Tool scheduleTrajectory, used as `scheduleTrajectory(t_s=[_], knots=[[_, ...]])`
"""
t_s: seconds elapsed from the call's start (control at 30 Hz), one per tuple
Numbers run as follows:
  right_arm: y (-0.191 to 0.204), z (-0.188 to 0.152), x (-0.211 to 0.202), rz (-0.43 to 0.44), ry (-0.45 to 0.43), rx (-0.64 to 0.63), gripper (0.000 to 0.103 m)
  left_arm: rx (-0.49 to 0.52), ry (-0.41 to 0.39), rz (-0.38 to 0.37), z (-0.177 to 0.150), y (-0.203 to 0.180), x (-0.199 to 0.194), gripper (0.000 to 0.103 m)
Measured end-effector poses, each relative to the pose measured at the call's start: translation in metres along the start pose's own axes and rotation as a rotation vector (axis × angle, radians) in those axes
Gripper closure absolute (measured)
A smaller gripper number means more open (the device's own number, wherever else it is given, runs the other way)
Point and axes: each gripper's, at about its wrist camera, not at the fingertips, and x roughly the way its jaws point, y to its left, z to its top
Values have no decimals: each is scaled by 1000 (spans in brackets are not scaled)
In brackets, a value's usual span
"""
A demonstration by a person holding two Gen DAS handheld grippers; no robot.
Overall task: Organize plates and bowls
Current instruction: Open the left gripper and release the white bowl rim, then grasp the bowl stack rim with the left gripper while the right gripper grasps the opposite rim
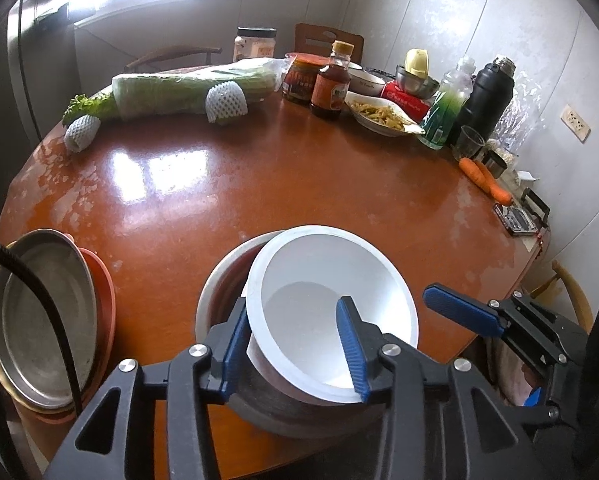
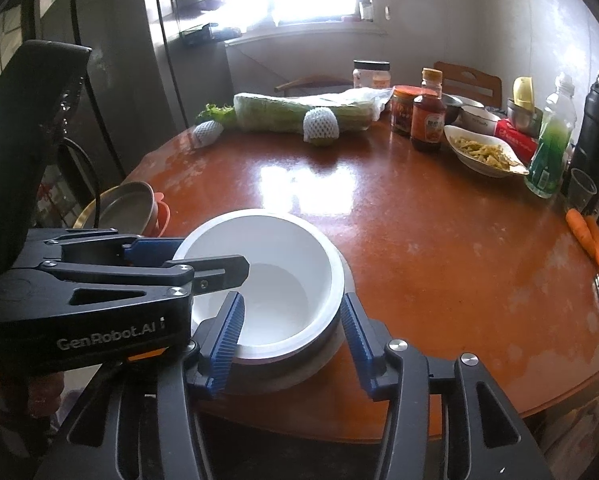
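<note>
A white bowl (image 1: 319, 312) (image 2: 267, 280) lies nested, slightly tilted, in a grey metal bowl (image 1: 299, 412) and a wider pale bowl (image 1: 219, 276) near the table's front edge. My left gripper (image 1: 295, 348) (image 2: 187, 260) is open, straddling the white bowl's near wall, one finger outside and one inside, and its pads do not clamp it. My right gripper (image 2: 291, 344) (image 1: 495, 356) is open too, one finger over the bowl's inside and one outside its right rim. A stack of plates (image 1: 39, 320) (image 2: 127, 208), steel on orange, sits to the left.
The round brown table (image 1: 259, 184) carries wrapped cabbage (image 1: 187, 88), jars and a sauce bottle (image 1: 331, 84), a dish of food (image 1: 379, 114), a green bottle, a black flask (image 1: 487, 96), a glass and carrots (image 1: 485, 178) along its far and right sides. Chairs stand behind.
</note>
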Motion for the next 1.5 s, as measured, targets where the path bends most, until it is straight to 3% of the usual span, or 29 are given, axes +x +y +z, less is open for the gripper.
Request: scheduleTrajectory(t_s=[0.47, 0.8, 1.13, 1.5], knots=[[-9, 2, -13, -13, -36, 39, 42, -19, -61, 27, 0, 6, -26, 58], [-12, 7, -32, -12, -83, 43, 37, -67, -122, 98, -6, 19, -52, 44], [-15, 6, -26, -4, -66, 58, 33, -125, -91, 124, -19, 33, -42, 39], [-15, 3, -19, 13, -46, 55, 29, -152, -72, 101, -23, 33, -28, 34]])
